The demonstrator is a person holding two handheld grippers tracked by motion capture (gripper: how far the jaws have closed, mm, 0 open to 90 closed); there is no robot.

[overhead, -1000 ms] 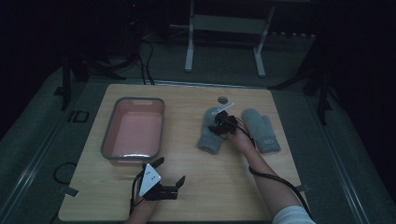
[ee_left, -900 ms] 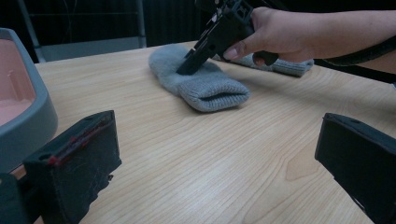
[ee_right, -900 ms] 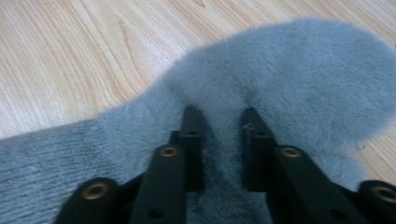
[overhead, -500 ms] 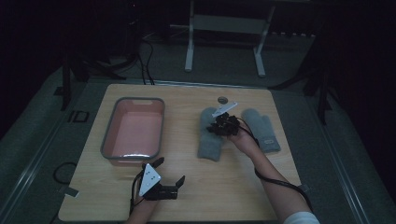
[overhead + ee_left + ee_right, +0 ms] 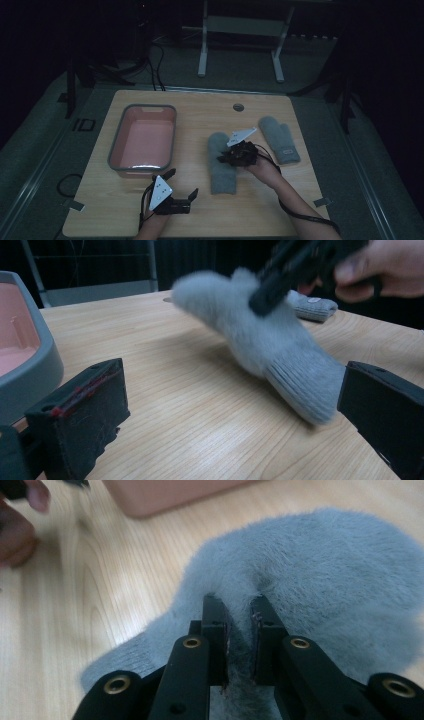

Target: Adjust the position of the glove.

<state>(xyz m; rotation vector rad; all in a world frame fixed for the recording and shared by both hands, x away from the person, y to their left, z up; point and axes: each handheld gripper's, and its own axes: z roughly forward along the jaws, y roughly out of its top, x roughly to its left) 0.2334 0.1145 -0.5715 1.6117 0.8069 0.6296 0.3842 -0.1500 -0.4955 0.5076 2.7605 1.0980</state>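
Observation:
A fluffy grey mitten (image 5: 220,172) lies lengthwise at the table's middle right. My right gripper (image 5: 226,159) is shut on a fold of its fur near the finger end. In the right gripper view the gripper (image 5: 239,625) pinches the mitten (image 5: 325,570) between both pads. In the left gripper view the mitten (image 5: 260,345) hangs tilted, cuff on the wood, under the right gripper (image 5: 280,285). A second grey mitten (image 5: 280,140) lies flat to the right. My left gripper (image 5: 181,183) rests open near the front edge, with nothing between its jaws (image 5: 232,410).
A pink tub with a grey rim (image 5: 116,150) stands at the left of the table, just beyond the left gripper. A round cable hole (image 5: 238,107) sits near the far edge. A cable trails from the right forearm (image 5: 300,215). A metal stand's legs (image 5: 202,50) rise behind the table.
The right gripper has closed on the mitten and pulled it toward the near edge, lifting its finger end off the wood. The left gripper has stayed put.

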